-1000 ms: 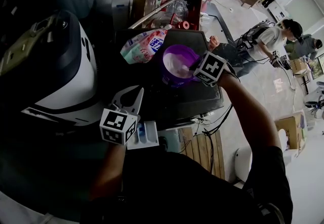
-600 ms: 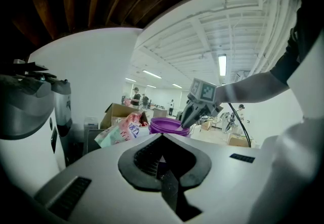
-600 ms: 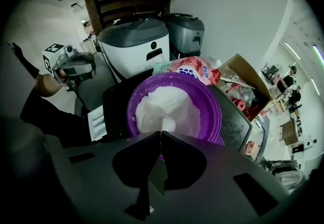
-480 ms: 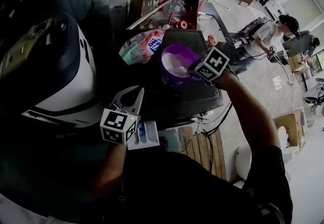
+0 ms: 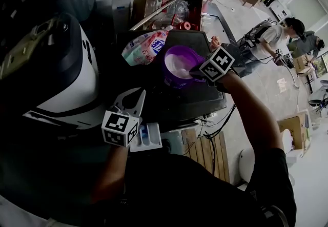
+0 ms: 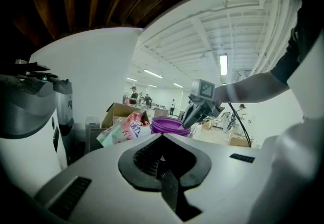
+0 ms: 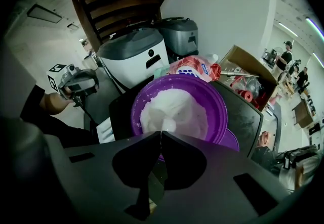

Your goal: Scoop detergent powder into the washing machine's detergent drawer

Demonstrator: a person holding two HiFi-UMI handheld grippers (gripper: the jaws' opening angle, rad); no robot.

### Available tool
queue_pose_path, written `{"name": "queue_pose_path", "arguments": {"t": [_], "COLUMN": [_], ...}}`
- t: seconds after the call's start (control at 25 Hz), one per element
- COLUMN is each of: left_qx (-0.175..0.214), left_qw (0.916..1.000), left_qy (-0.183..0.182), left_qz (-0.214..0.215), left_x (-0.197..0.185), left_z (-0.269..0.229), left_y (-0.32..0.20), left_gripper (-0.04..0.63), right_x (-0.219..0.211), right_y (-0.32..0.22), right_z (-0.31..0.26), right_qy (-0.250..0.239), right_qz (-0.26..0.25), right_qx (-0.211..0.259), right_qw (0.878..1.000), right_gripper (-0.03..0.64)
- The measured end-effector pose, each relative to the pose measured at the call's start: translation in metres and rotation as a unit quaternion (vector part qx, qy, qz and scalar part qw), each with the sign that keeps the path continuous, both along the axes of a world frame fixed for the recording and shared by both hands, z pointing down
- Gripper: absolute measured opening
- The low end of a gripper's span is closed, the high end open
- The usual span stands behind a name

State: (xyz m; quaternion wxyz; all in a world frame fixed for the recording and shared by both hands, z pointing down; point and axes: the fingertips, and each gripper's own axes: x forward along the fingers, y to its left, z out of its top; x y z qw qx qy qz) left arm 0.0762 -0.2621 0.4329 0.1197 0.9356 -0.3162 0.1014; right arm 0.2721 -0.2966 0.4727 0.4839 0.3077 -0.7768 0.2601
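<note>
A purple bowl (image 5: pixel 180 63) of white detergent powder (image 7: pixel 174 109) stands on a dark tabletop (image 5: pixel 200 100). My right gripper (image 5: pixel 199 72) reaches over the bowl's right rim, shut on a white spoon (image 7: pixel 167 125) whose tip rests in the powder. My left gripper (image 5: pixel 137 94) hangs lower left, jaws shut with nothing between them, just above the white detergent drawer (image 5: pixel 147 137) with blue compartments. In the left gripper view the left gripper (image 6: pixel 161 156) points toward the bowl (image 6: pixel 169 126) and the right gripper (image 6: pixel 196 115).
The white and dark washing machine (image 5: pixel 64 75) fills the left. A pink detergent bag (image 5: pixel 146 46) lies behind the bowl, with an open cardboard box (image 5: pixel 169 3) of clutter beyond. Cables and a wooden pallet (image 5: pixel 205 151) are below the table. People (image 5: pixel 279 36) stand at far right.
My right gripper has shifted slightly up and to the right over the bowl, spoon still in the powder. The left gripper has stayed put.
</note>
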Motion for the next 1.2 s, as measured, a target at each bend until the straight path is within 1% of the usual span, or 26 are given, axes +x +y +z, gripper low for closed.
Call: {"name": "queue_pose_path", "arguments": {"t": [0.16,0.36,0.56,0.72,0.84,0.96,1.2], "left_qx": [0.007,0.001,0.008,0.005,0.009,0.014,0.009], "left_qw": [1.0,1.0,0.9998,0.9998,0.9996,0.9994,0.9994], "left_qy": [-0.001,-0.004,-0.007,-0.011,-0.008,-0.005,-0.013], "left_qz": [0.006,0.005,0.017,0.018,0.025,0.033,0.032], "left_x": [0.0,0.0,0.0,-0.001,-0.002,-0.003,-0.013], "left_z": [-0.001,0.002,0.0,-0.002,-0.002,-0.003,-0.003], "left_y": [0.0,0.001,0.002,0.002,0.002,0.003,0.004], "left_gripper": [0.008,0.008,0.008,0.008,0.008,0.008,0.008], "right_x": [-0.001,-0.003,-0.006,-0.009,-0.01,-0.01,-0.008], "right_y": [-0.001,0.002,0.005,0.004,0.004,0.006,0.006], "right_z": [-0.005,-0.006,-0.006,-0.014,-0.02,-0.023,-0.03], "right_qy": [-0.045,-0.099,-0.124,-0.142,-0.178,-0.215,-0.266], "right_qz": [0.032,0.069,0.086,0.101,0.125,0.157,0.211], "right_qx": [-0.004,-0.014,-0.019,-0.009,-0.005,0.0,0.021], "right_qw": [0.998,0.993,0.988,0.985,0.976,0.964,0.94], "right_gripper": [0.02,0.02,0.02,0.02,0.02,0.02,0.02]}}
